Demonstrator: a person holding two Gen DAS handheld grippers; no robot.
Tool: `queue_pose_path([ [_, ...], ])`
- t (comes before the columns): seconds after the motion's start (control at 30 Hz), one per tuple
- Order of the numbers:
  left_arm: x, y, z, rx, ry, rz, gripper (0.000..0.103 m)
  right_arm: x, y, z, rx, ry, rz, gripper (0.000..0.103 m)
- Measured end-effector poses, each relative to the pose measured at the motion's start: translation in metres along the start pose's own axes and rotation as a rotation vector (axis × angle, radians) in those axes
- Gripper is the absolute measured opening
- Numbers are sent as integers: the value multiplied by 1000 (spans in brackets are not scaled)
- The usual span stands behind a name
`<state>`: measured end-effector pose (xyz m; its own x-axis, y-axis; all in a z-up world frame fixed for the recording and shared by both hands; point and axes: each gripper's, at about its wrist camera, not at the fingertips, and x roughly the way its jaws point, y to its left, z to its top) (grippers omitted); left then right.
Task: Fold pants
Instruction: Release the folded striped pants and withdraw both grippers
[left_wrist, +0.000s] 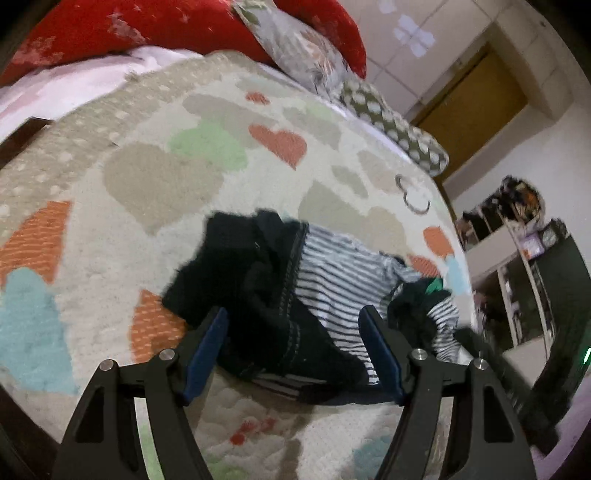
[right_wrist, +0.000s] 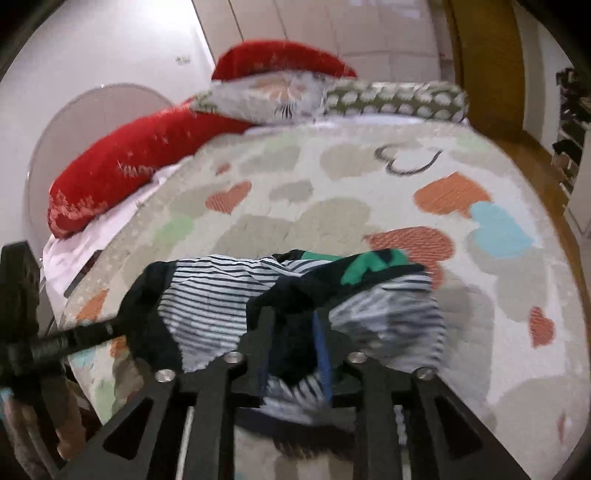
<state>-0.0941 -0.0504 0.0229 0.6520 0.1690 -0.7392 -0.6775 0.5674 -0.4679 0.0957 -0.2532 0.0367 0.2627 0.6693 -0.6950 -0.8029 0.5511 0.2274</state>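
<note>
The pants (left_wrist: 295, 291) are a crumpled heap of black and navy-white striped cloth with a green patch, lying on the heart-patterned bedspread (left_wrist: 155, 177). My left gripper (left_wrist: 295, 321) is open, its blue pads on either side of the heap's near part. In the right wrist view the pants (right_wrist: 229, 295) lie bunched in front. My right gripper (right_wrist: 293, 325) is shut on a dark fold of the pants, with striped cloth hanging beneath. The left gripper's black body (right_wrist: 22, 317) shows at the left edge.
Red pillows (right_wrist: 122, 166), a floral pillow (right_wrist: 266, 96) and a green spotted pillow (right_wrist: 399, 98) lie at the head of the bed. A wooden door (left_wrist: 476, 110) and a shelf unit (left_wrist: 517, 258) stand beyond the bed's right edge.
</note>
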Motion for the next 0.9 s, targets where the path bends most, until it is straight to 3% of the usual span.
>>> queue_pose_path([
  [0.13, -25, 4, 0, -14, -67, 58, 72, -15, -4, -26, 0, 5, -28, 38],
  [0.27, -47, -9, -9, 42, -131, 119, 72, 8, -20, -54, 74, 130, -32, 41],
  [0.4, -70, -36, -25, 149, -217, 201, 80, -14, -21, -60, 124, 60, 5, 41],
  [0.53, -93, -63, -43, 246, -286, 253, 85, -43, -11, -65, 112, -29, -43, 43],
  [0.7, -106, -82, -53, 314, -298, 262, 87, -76, -3, -71, 108, -109, -65, 59],
  [0.9, -103, -87, -57, 336, -288, 287, 87, -78, 0, -70, 95, -114, -77, 59],
])
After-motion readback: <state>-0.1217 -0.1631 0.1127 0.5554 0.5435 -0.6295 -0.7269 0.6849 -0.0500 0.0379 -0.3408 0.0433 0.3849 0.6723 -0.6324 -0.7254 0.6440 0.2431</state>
